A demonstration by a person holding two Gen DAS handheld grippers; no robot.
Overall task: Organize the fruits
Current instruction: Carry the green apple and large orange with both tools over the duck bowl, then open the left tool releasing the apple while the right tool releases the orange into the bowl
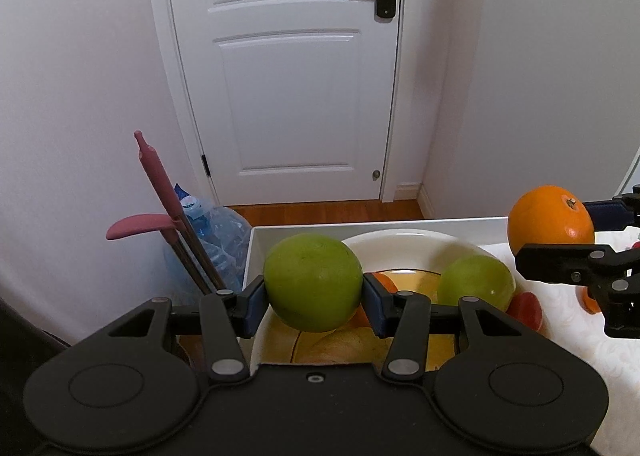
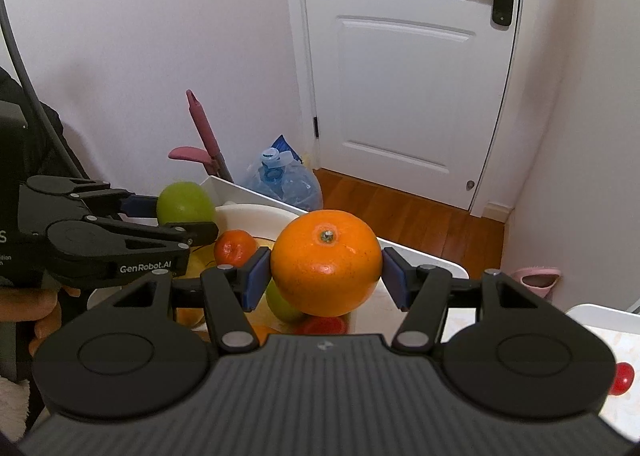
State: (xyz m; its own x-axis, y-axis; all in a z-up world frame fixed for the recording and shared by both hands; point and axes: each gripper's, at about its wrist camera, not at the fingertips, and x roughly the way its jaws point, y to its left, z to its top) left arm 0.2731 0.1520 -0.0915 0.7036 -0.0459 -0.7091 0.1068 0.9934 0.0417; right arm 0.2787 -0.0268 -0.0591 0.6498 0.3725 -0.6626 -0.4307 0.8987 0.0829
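Note:
My left gripper [image 1: 314,298] is shut on a green apple [image 1: 313,282] and holds it above the near left side of a white bowl [image 1: 404,242]. The bowl holds a second green apple [image 1: 476,282], a small tangerine [image 2: 235,247] and yellow fruit [image 1: 348,344]. My right gripper [image 2: 325,276] is shut on a large orange [image 2: 326,262], stem side up, held above the bowl's right side. In the left wrist view the orange [image 1: 550,220] and right gripper [image 1: 576,240] hang at the right. In the right wrist view the left gripper [image 2: 168,216] and its apple [image 2: 185,204] are at the left.
The bowl stands on a white table [image 1: 572,336] with a patterned cloth. A red fruit [image 1: 526,310] lies beside the bowl, a small red one [image 2: 622,378] at the right. Beyond the table edge are a water jug [image 2: 286,180], a pink-handled tool [image 1: 160,184], a white door [image 1: 296,68] and wood floor.

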